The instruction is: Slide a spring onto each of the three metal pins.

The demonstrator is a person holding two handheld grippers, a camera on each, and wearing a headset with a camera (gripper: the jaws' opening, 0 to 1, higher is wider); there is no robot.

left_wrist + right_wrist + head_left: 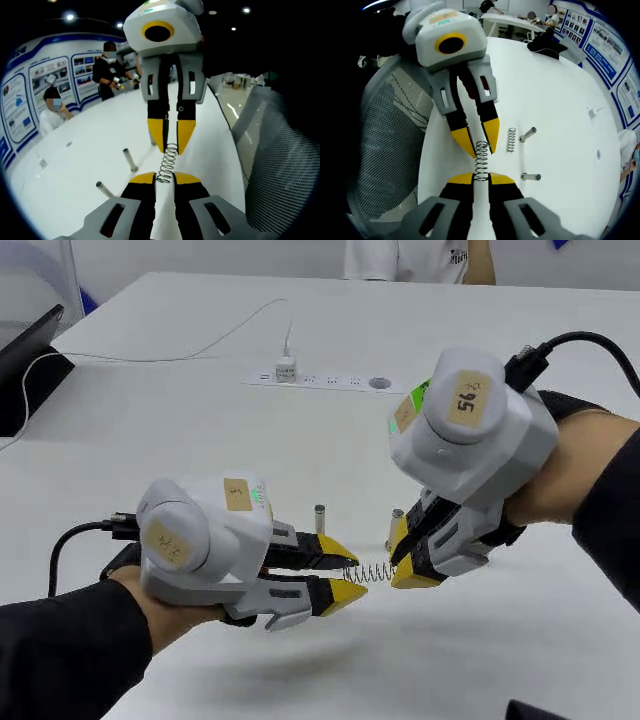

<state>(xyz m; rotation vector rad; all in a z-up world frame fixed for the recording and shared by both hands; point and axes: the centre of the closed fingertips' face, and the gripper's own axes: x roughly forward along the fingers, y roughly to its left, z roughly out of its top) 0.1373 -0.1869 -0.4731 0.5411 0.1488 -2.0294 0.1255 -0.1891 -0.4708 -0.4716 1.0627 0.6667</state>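
A spring (pixel 368 572) hangs over the bench (pixel 200 420), its ends clenched by the left hand-held gripper (pixel 352 577) and right hand-held gripper (pixel 402 562). Next, likely: free one end and thread it onto the pin (pixel 320 518) at eleven o'clock.

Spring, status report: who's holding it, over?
Left tool and right tool each shut on one end of the spring. Two pins bare. Spare spring lies beside one pin, nothing blocking.
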